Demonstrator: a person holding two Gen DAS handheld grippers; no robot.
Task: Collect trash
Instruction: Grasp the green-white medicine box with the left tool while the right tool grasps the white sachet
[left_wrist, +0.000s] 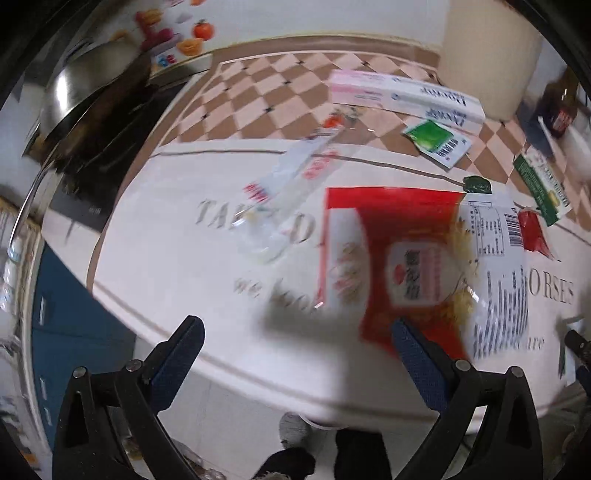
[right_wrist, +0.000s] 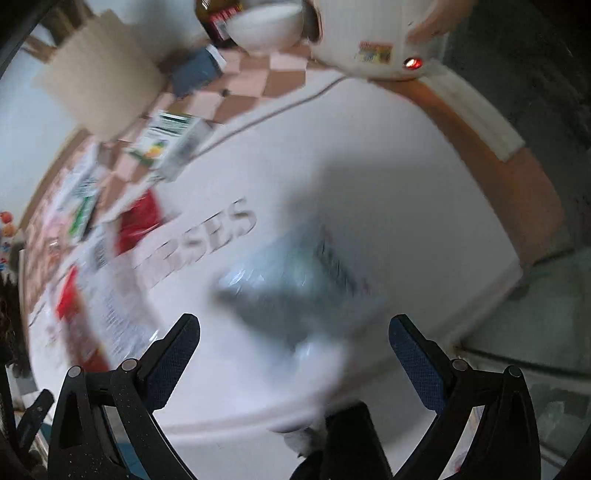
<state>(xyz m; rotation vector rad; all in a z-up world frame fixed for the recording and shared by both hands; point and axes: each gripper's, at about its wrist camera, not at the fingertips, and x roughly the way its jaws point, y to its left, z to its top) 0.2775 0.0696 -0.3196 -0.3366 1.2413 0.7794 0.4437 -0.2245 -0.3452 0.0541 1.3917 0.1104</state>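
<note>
Red noodle packet (left_wrist: 391, 266) lies flat on the white tablecloth (left_wrist: 192, 258), just ahead of your left gripper (left_wrist: 295, 338); tongs apart, holding nothing. Right gripper (right_wrist: 293, 334): tongs apart too, over a blurred silvery wrapper (right_wrist: 295, 273). Step, as judged: reach before first pick-up. Next: lower each, close on a wrapper edge. Nearby: clear wrapper (left_wrist: 284, 184), green sachet (left_wrist: 437, 142), pink-white box (left_wrist: 402, 96), green carton (right_wrist: 170, 142). No obstruction betw. tongs & trash.

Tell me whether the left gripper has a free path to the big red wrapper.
Probably yes. The left gripper is open, and the red wrapper lies flat just ahead, its near corner by the right finger, with nothing between them.
</note>
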